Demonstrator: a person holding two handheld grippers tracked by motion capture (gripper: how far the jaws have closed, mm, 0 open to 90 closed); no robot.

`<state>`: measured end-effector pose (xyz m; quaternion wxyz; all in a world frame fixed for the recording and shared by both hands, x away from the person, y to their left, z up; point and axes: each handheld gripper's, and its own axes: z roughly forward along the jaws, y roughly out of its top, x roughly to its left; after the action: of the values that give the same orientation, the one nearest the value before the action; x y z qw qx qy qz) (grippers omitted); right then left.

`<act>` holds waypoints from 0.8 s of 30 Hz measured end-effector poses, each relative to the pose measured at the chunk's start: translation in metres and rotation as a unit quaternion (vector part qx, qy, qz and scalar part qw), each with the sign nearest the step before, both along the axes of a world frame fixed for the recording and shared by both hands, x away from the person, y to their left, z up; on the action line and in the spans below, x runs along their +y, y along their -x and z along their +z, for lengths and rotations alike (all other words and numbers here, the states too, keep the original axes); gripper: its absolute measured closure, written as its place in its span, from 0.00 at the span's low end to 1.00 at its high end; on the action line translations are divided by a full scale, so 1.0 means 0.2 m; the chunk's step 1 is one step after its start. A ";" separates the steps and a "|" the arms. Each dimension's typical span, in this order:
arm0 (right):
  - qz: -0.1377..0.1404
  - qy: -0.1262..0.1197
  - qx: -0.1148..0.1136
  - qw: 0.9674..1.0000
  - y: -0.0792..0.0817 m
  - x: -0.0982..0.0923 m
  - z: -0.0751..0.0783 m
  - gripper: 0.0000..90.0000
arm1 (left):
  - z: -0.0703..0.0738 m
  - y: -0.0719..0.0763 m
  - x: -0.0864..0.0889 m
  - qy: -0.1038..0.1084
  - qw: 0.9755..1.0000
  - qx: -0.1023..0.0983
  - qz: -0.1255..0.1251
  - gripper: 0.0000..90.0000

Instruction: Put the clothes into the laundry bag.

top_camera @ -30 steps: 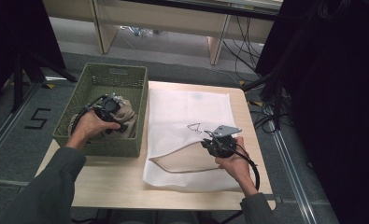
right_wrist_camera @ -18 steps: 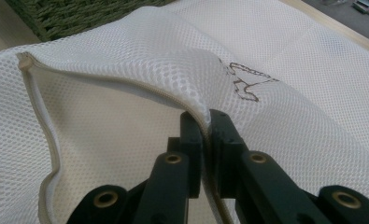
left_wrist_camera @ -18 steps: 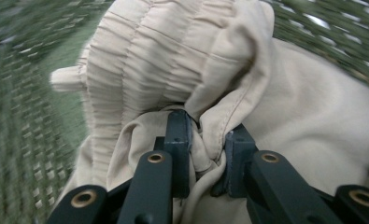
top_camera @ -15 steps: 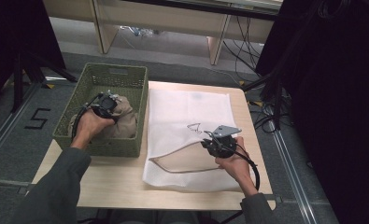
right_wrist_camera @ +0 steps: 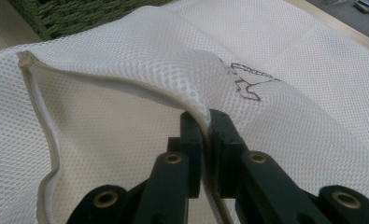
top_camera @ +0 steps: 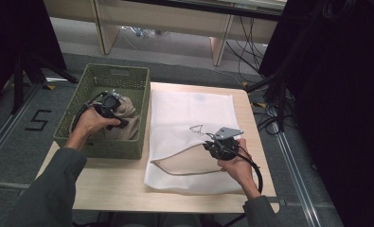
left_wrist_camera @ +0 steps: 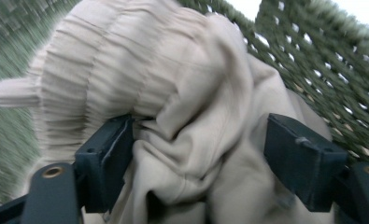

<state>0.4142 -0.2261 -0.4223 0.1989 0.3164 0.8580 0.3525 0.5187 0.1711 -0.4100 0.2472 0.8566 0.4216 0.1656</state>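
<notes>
The left claw (left_wrist_camera: 198,158) has just been opening; its jaws stand wide around the beige garment (left_wrist_camera: 173,102) in the green basket (top_camera: 128,80). The right claw (right_wrist_camera: 206,122) pinches the white mesh bag (right_wrist_camera: 140,65) at its opening's edge on the surface (top_camera: 118,189).

Left gripper view: motion blur over green basket (left_wrist_camera: 313,60) weave and left edge of beige garment (left_wrist_camera: 173,93); lower part of garment cut off by bottom edge. Whether right-hand pad (left_wrist_camera: 303,158) touches cloth cannot be told; a gap is possibly seen.

High view: left gripper (top_camera: 110,105) jaw tips hidden by hand and garment folds (top_camera: 128,118); basket floor hidden beneath cloth.

Right gripper view: mesh bag (right_wrist_camera: 126,116) cut off at every edge; small printed mark (right_wrist_camera: 247,81) too fine to be read; bag interior hidden under raised flap.
</notes>
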 end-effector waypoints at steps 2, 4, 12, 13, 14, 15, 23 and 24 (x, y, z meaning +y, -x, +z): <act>-0.004 -0.004 0.002 1.000 0.00 0.00 0.00 0.95 | -0.02 -0.02 -0.01 -0.010 1.000 0.010 -0.003 0.26; -0.002 -0.004 0.002 1.000 0.00 0.00 0.00 0.95 | -0.04 -0.03 -0.01 -0.005 1.000 0.009 0.007 0.24; -0.001 -0.002 0.002 1.000 0.00 0.00 0.00 0.95 | -0.08 -0.04 -0.06 -0.036 0.999 0.029 -0.020 0.15; -0.001 -0.002 0.002 1.000 0.00 0.00 0.00 0.95 | -0.09 -0.05 -0.06 -0.033 0.999 0.030 -0.021 0.15; -0.001 -0.002 0.001 1.000 0.00 0.00 0.00 0.95 | -0.09 -0.05 -0.05 -0.028 0.999 0.032 -0.019 0.15; -0.001 -0.002 0.001 1.000 0.00 0.00 0.00 0.95 | -0.10 -0.06 -0.05 -0.026 0.999 0.033 -0.017 0.14; -0.004 -0.004 0.005 1.000 0.00 0.00 0.00 0.95 | -0.16 -0.07 -0.07 -0.043 0.997 0.047 -0.037 0.04; -0.004 -0.004 0.004 1.000 0.00 0.00 0.00 0.95 | -0.17 -0.07 -0.07 -0.045 0.997 0.043 -0.036 0.03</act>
<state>0.4136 -0.2263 -0.4222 0.1959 0.3224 0.8557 0.3541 0.5329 0.1565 -0.4446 0.1960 0.8878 0.3927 0.1384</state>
